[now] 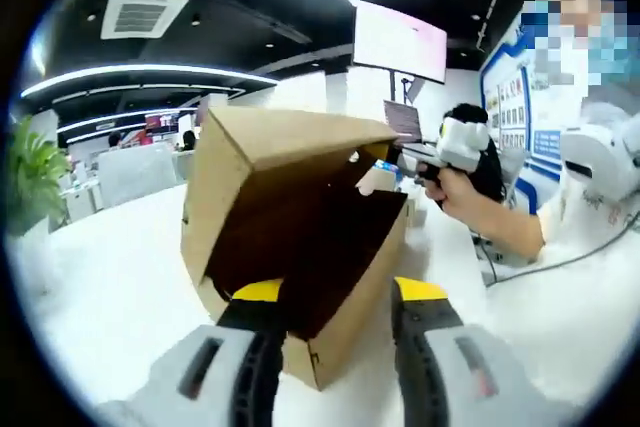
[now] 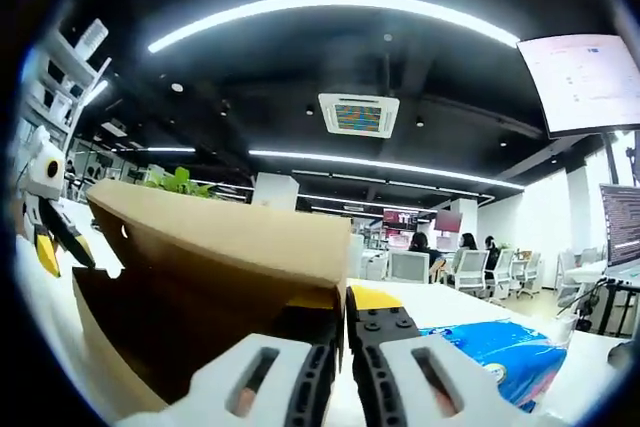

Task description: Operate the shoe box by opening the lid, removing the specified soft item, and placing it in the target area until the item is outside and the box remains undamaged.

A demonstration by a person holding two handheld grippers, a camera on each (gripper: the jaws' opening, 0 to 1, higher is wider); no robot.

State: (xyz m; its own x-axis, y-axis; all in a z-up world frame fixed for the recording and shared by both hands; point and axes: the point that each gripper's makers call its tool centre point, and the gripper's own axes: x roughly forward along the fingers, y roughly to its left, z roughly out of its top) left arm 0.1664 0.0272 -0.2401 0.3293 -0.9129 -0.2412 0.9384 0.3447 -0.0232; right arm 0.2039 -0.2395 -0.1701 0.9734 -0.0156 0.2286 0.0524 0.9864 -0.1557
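Observation:
A brown cardboard shoe box (image 1: 250, 197) stands on the white table (image 1: 110, 287) with its lid (image 1: 290, 132) raised. Its inside is dark, and I see no item in it. My left gripper (image 1: 340, 292) is open, its yellow-tipped jaws straddling the box's near wall, one inside and one outside. My right gripper (image 1: 405, 159), held in a person's hand (image 1: 460, 192), grips the lid's free edge. In the right gripper view, that gripper (image 2: 346, 312) is shut on the lid (image 2: 230, 237) edge. The left gripper (image 2: 45, 227) shows at the far left.
A blue and white packet (image 2: 490, 347) lies on the table just right of the box. A person (image 1: 590, 157) stands at the right, with a cable (image 1: 560, 262) on the table nearby. A green plant (image 1: 30, 177) stands at the left. Chairs and a laptop (image 2: 622, 227) are behind.

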